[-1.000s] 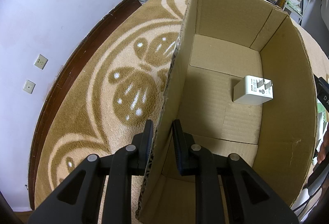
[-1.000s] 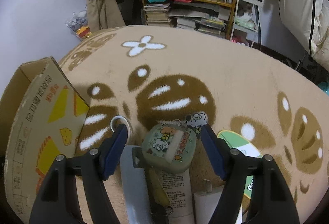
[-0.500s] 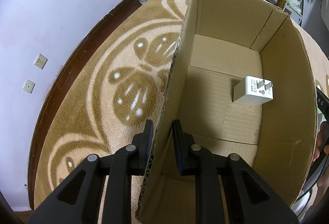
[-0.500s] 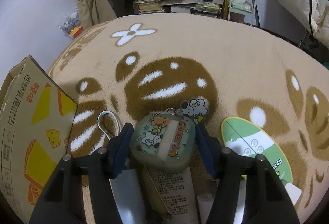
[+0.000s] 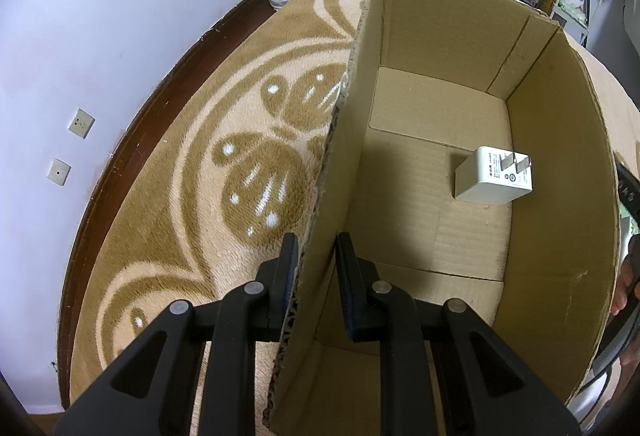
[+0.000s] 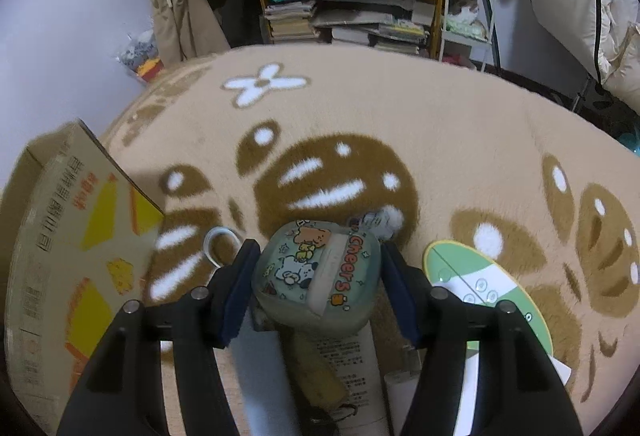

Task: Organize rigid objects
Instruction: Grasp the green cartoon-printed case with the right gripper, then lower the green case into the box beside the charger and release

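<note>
Cardboard box wall pinched in left claw; right claw, just closing, squeezes green case among clutter.

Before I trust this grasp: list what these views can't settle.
- Right wrist view: whether the right tool presses the case yet; its pads' faces are hidden behind the case.
- Same view: the pile under the case; the case and fingers cover it.
- Left wrist view: the box floor near the left tool, hidden by its fingers.
- Same view: charger print, too small.
</note>
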